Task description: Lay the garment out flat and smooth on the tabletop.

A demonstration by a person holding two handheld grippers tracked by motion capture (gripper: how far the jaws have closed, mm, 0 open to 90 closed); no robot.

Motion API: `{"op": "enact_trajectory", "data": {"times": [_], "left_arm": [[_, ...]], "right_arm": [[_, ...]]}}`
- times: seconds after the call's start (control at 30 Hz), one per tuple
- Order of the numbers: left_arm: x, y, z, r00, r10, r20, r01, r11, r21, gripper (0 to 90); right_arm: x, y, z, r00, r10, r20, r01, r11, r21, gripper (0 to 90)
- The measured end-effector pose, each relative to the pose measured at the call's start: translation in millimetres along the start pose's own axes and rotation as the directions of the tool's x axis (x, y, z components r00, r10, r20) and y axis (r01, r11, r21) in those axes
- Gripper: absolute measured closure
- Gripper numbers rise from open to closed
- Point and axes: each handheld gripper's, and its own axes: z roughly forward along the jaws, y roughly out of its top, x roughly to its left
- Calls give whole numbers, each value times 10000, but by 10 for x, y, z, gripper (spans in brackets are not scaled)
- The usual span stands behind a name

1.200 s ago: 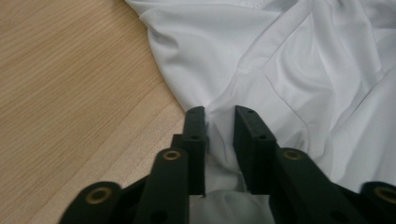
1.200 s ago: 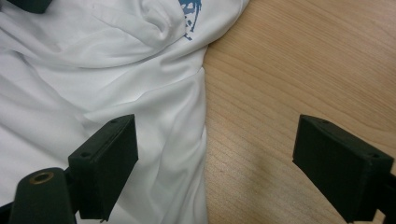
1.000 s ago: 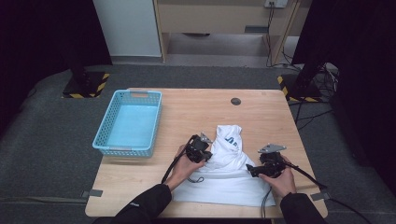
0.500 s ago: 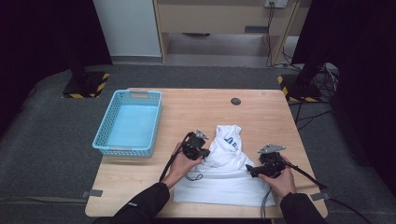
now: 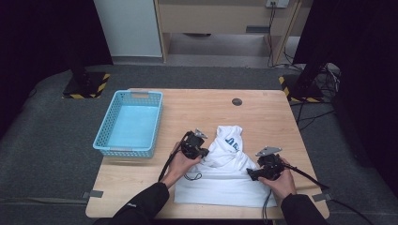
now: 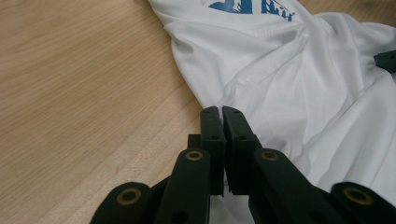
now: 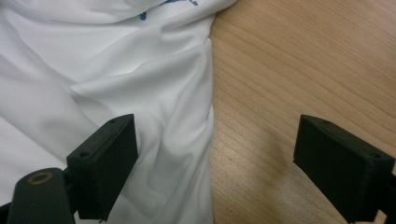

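Two grippers at crumpled white cloth shirt with blue print (image 5: 225,164): left gripper (image 6: 222,114) jaws together at its edge, right gripper (image 7: 212,154) jaws apart, astride its hem.

The blue print on the shirt (image 6: 280,70) is cut off by the top edge in both gripper views and too small to read from above, and whether the closed left tongs (image 6: 222,112) pinch cloth is unclear.
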Motion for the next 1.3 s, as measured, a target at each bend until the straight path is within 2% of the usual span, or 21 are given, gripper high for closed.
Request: {"op": "enact_trajectory", "data": {"times": [0.2, 0.3, 0.47, 0.53, 0.6, 0.73, 0.77, 0.8, 0.83, 0.87, 0.9, 0.93, 0.97, 1.03, 1.07, 1.1, 1.13, 1.2, 1.23, 1.27, 1.3], "left_arm": [[76, -2, -65, 9996, -293, 34, 293, 9993, -215, 859], [102, -10, -67, 9993, -378, 34, 378, 9992, -119, 873], [170, 8, -147, 9979, -531, -374, 521, 9982, -294, 888], [224, 25, -240, 9941, -522, -947, 480, 9978, -458, 888], [289, 43, -359, 9850, -574, -1626, 473, 9968, -651, 889], [425, 55, -570, 9542, -899, -2853, 633, 9929, -1010, 889], [473, 40, -630, 9386, -1121, -3263, 754, 9895, -1231, 889], [544, 23, -686, 9079, -1323, -3978, 965, 9894, -1087, 889], [575, 10, -707, 8936, -1453, -4247, 1084, 9880, -1099, 889], [575, 10, -707, 8936, -1453, -4247, 1084, 9880, -1099, 889], [631, -14, -737, 8684, -1799, -4620, 1453, 9833, -1097, 889], [671, -34, -755, 8485, -1996, -4902, 1691, 9799, -1062, 889], [713, -60, -766, 8250, -2113, -5242, 1853, 9773, -1023, 888], [765, -98, -766, 8076, -2302, -5429, 2050, 9728, -1076, 856], [765, -98, -766, 8076, -2302, -5429, 2050, 9728, -1076, 821], [764, -104, -754, 7991, -2232, -5582, 1991, 9744, -1046, 821], [758, -103, -741, 8048, -2168, -5526, 1890, 9761, -1077, 793], [736, -90, -720, 8272, -2107, -5210, 1788, 9776, -1114, 752], [712, -80, -701, 8418, -2008, -5011, 1664, 9796, -1130, 749], [682, -66, -667, 8768, -1781, -4467, 1391, 9831, -1189, 732], [651, -54, -632, 8936, -1662, -4169, 1329, 9852, -1080, 726]], "right_arm": [[-1, 1, 1, 10000, 96, -12, -96, 9999, 40, 135], [-2, 1, 1, 9999, 104, -18, -104, 9999, 48, 135], [-1, 0, 1, 10000, 92, -12, -92, 10000, 33, 135], [-1, 0, 1, 10000, 96, -12, -96, 9999, 41, 135], [-1, 1, 1, 9999, 100, -15, -99, 9999, 44, 135], [-1, 1, 1, 10000, 98, -9, -98, 9999, 42, 135], [-2, 1, 1, 10000, 93, -13, -93, 9999, 47, 134], [-3, 2, 2, 10000, 98, -15, -98, 9999, 52, 134], [-3, 2, 2, 10000, 97, -14, -96, 9999, 51, 133], [-3, 2, 2, 10000, 97, -14, -96, 9999, 51, 133], [-3, 2, 2, 10000, 96, -12, -96, 9999, 53, 133], [-3, 2, 2, 10000, 96, -12, -96, 9999, 53, 133], [-3, 2, 2, 10000, 93, -11, -93, 9999, 57, 133], [-3, 3, 3, 10000, 94, -8, -93, 9999, 50, 133], [-3, 3, 3, 10000, 94, -8, -93, 9999, 50, 133], [-4, 3, 3, 10000, 96, -11, -96, 9999, 51, 133], [-4, 3, 3, 10000, 93, -8, -92, 9999, 49, 133], [-4, 3, 2, 10000, 84, -7, -84, 10000, 51, 133], [-4, 3, 2, 10000, 81, -7, -81, 10000, 52, 133], [-4, 3, 2, 10000, 78, -8, -78, 10000, 51, 133], [-3, 3, 2, 10000, 82, -5, -82, 10000, 54, 133]]}}
